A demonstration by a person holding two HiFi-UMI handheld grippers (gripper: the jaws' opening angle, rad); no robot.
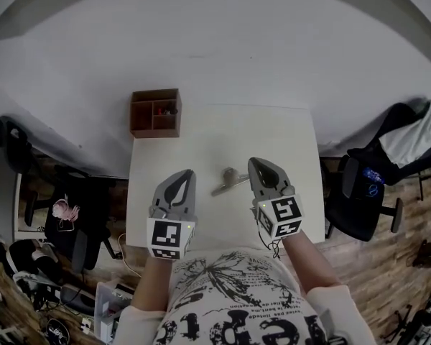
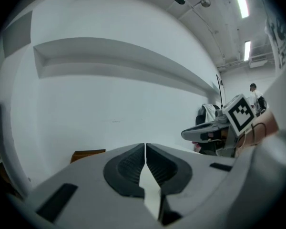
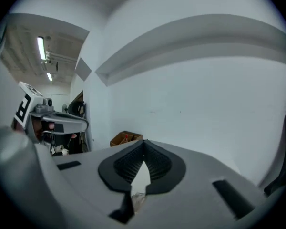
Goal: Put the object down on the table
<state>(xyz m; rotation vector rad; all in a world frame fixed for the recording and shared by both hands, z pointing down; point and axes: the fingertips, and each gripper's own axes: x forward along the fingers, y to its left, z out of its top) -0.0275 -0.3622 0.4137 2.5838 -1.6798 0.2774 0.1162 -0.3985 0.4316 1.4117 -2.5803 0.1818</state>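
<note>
A small grey metal object (image 1: 228, 180) lies flat on the white table (image 1: 201, 142), between the tips of my two grippers. My left gripper (image 1: 186, 173) hovers just left of it over the table's near half. Its jaws meet with nothing between them (image 2: 145, 145). My right gripper (image 1: 253, 162) sits close to the object's right end, apart from it. Those jaws are also shut and empty (image 3: 143, 141). Each gripper shows in the other's view: the right gripper (image 2: 206, 131) and the left gripper (image 3: 62, 123). The object itself is hidden in both gripper views.
A brown wooden box (image 1: 156, 112) with compartments stands at the table's far left corner. Black office chairs flank the table at the left (image 1: 14, 146) and right (image 1: 366, 192). A white wall runs behind. Cables and clutter lie on the floor at the left.
</note>
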